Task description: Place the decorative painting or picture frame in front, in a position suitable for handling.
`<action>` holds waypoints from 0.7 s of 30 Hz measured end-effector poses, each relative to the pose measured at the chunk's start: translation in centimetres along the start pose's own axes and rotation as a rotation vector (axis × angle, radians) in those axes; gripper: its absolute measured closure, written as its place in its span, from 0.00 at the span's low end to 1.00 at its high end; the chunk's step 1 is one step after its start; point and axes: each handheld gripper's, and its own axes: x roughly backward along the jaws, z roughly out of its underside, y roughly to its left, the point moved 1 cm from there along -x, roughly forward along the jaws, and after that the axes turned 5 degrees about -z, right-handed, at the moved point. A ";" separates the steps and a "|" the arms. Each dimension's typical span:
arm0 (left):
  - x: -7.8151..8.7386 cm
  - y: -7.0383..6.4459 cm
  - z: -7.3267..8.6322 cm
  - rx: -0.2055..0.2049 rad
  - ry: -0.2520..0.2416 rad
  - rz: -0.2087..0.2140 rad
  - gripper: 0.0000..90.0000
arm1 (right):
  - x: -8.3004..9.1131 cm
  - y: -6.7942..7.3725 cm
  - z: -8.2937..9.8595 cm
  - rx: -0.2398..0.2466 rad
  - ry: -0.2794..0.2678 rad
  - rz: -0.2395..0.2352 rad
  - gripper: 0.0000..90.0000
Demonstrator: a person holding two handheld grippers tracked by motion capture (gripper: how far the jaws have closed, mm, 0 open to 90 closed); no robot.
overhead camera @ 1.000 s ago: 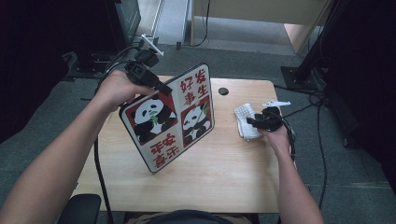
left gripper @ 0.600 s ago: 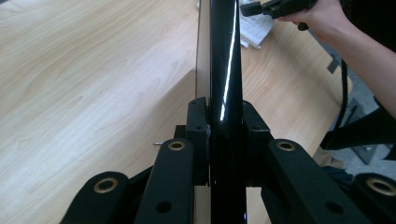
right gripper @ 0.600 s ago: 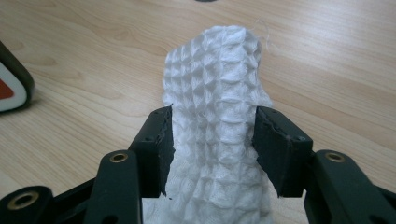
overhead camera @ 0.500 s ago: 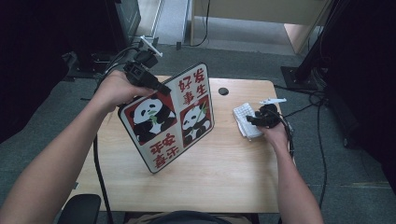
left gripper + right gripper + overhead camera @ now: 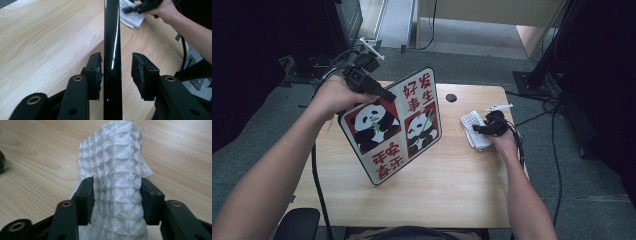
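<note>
The panda sign board (image 5: 396, 125) stands tilted on its lower corner on the wooden table (image 5: 452, 195), and the left gripper (image 5: 388, 95) has its top edge between the jaws. In the left gripper view one pad looks pressed to the glossy black edge (image 5: 111, 50) while the other stands off with a gap showing, so I can't tell how firm that hold is. That's my worry: if the board rests against one pad alone, it could slip or pivot on the corner and fall flat.

On the right side of the table, the right gripper (image 5: 479, 129) has its jaws about half closed around a bunched fold of white waffle-weave cloth (image 5: 117, 170). The fabric is soft and bulky, so it could slide out when lifted, or drag its loose part across the wood.

A small black round thing (image 5: 451, 97) sits near the table's far edge, between board and cloth. Cables (image 5: 319, 175) trail from the left gripper off the table and could snag.
</note>
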 end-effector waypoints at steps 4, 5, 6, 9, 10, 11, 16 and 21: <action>0.2 0.1 0.2 -0.006 -0.003 -0.005 0.62 | -0.2 -0.2 0.3 -0.029 0.029 -0.034 0.77; 0.2 0.1 0.2 -0.006 -0.003 -0.002 0.61 | -0.3 -0.2 0.3 -0.037 0.035 -0.041 0.80; 0.2 0.1 0.3 -0.006 -0.003 -0.003 0.61 | -0.3 -0.2 0.3 -0.043 0.038 -0.042 0.82; 0.3 0.1 0.4 -0.009 -0.006 -0.008 0.60 | -0.3 -0.1 0.2 -0.061 0.037 -0.048 0.86; 0.3 0.2 0.4 -0.013 -0.006 -0.009 0.60 | -0.2 0.0 0.1 -0.061 0.039 -0.046 0.86; 0.4 0.2 0.5 -0.011 -0.008 -0.008 0.60 | -0.1 0.0 0.1 -0.050 0.040 -0.044 0.87; 0.6 0.1 0.8 -0.021 -0.034 0.000 0.57 | 0.6 0.3 -0.4 -0.064 0.029 -0.047 0.88; 1.0 0.5 1.3 -0.023 -0.041 -0.017 0.56 | 1.3 0.5 -0.8 -0.062 0.018 -0.053 0.88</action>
